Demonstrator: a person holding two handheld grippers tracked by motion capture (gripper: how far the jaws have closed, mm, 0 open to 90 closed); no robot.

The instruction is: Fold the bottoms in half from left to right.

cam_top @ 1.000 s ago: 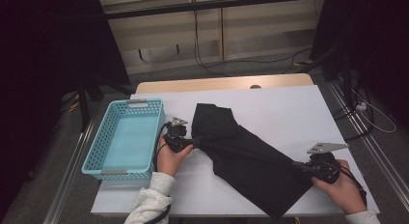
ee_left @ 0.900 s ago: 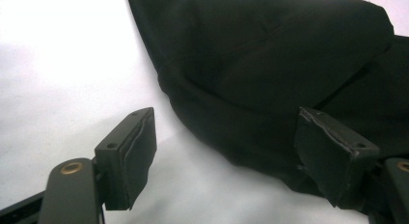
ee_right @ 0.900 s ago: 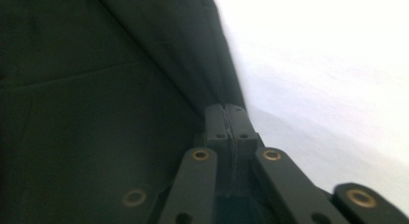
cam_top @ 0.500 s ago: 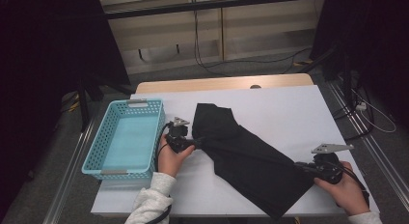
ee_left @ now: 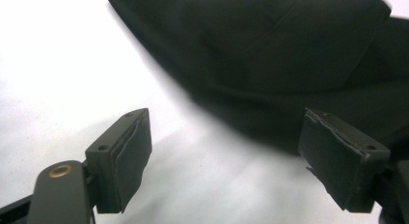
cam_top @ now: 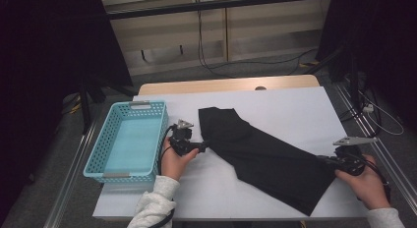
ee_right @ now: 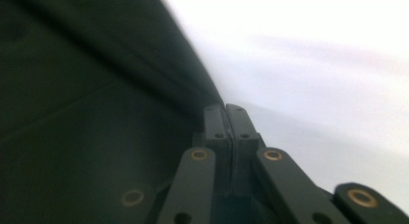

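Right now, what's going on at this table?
A person is laying out a black garment on the white table with a gripper in each hand. The right gripper has its jaws pinched shut on the garment's near-right edge. The left gripper sits at the garment's left edge with its jaws open and nothing between them; they have just been opening. A light blue basket with nothing in it stands at the table's left side.

Right gripper (cam_top: pixel 328 160), clamped on the black cloth's (cam_top: pixel 265 154) edge, has drawn rightward; the cloth's near end lies stretched further right.
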